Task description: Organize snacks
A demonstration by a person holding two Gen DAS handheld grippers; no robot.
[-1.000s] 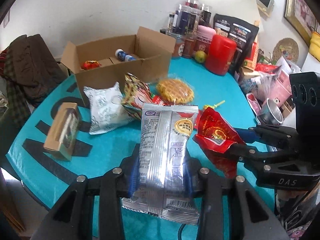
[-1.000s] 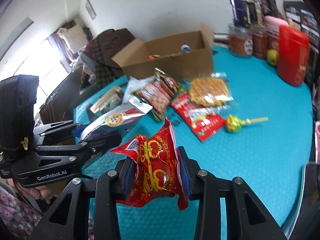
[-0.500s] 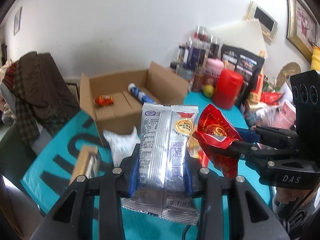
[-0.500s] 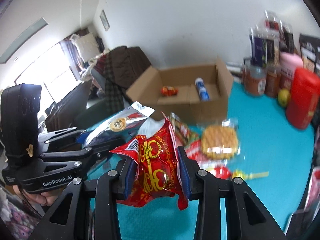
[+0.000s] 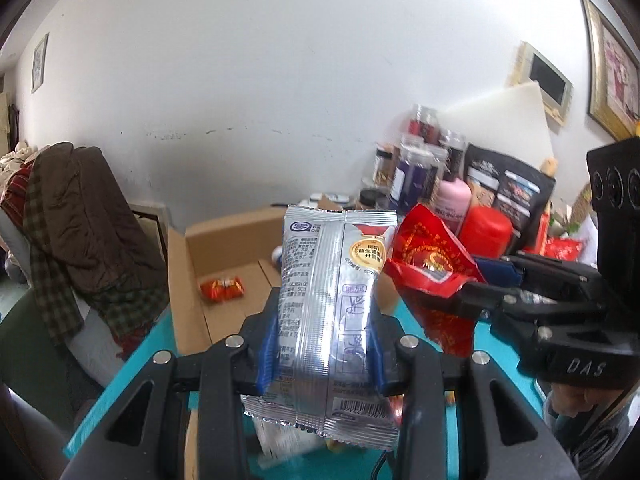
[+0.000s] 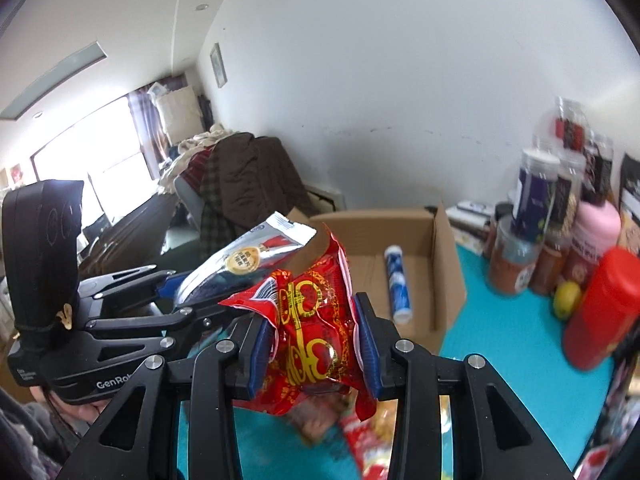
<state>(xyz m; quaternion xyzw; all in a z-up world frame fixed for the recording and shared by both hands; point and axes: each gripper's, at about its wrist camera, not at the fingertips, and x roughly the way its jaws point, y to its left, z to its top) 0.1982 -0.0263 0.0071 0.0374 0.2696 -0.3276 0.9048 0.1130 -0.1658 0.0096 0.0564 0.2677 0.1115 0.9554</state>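
From my left wrist camera, my left gripper (image 5: pixel 322 354) is squeezed shut on a shiny silver packet (image 5: pixel 330 300). I hold it by its sides so it stands tall and does not flop. Right behind it is the open cardboard box (image 5: pixel 224 264) on the teal table (image 5: pixel 132 356), with a small orange snack (image 5: pixel 222 289) inside. Beside me, my right gripper (image 5: pixel 466 280) pinches a red packet (image 5: pixel 428 264) in the air.

From my right wrist camera, my right gripper (image 6: pixel 316 350) is closed tight on the red packet (image 6: pixel 314 328), which crinkles between the blue pads. The box (image 6: pixel 416 264) is just ahead, and a blue and white tube (image 6: pixel 398 284) lies in it. My left gripper (image 6: pixel 180 288) is on the left, carrying the silver packet (image 6: pixel 250 256). I think both packets go into the box next, so I hold them high over its wall.
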